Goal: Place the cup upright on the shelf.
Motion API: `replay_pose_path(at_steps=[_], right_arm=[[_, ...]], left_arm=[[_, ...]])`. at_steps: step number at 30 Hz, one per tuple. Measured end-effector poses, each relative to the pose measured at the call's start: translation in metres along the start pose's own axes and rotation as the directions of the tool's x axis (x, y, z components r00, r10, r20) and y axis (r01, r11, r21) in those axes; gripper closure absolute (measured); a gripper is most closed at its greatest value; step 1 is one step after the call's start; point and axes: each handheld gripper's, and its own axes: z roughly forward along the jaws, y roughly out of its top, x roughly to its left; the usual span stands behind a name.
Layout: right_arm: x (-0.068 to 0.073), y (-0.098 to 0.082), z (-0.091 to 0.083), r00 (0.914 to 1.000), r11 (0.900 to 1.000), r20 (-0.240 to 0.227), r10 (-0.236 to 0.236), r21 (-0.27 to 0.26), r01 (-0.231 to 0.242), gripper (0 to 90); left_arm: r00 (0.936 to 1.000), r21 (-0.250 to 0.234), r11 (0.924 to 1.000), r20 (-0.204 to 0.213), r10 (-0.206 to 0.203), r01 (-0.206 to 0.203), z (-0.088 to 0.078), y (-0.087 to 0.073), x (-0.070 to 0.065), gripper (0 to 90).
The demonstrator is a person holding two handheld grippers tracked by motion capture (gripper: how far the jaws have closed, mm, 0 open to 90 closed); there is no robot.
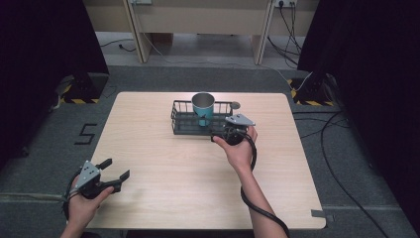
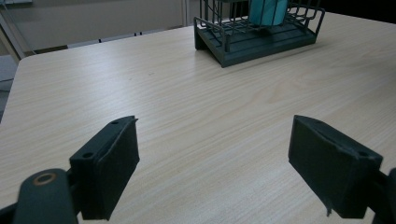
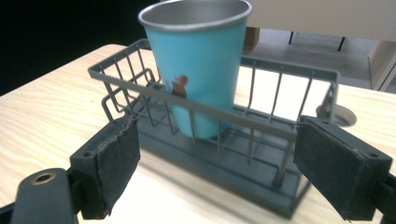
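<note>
A pale wooden table (image 1: 163, 163) with rounded corners stands on grey carpet. On it, toward the far side, sits one dark wire basket (image 1: 185, 124) — and just beside that, a small round grey disc (image 1: 235, 105) set in the tabletop.

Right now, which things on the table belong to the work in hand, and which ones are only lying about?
Part of the work:
- teal cup, upright inside the rack
- dark wire rack
- right gripper, open, facing the rack's near side

Not involved at present:
- left gripper, open, over the table's near left corner
- round grey disc in the table behind the rack
- cables on the floor
</note>
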Motion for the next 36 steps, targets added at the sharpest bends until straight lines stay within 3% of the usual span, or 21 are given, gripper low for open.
replay_pose_path(at_steps=[36], right_arm=[[-0.032, -0.048, -0.06, 0.999, 1.0, 0.045, 0.002, 0.007, -0.002, 15.4]], left_arm=[[0.9999, 0.0, 0.9999, -0.008, 0.012, -0.012, 0.001, 0.0, -0.001, 15.2]])
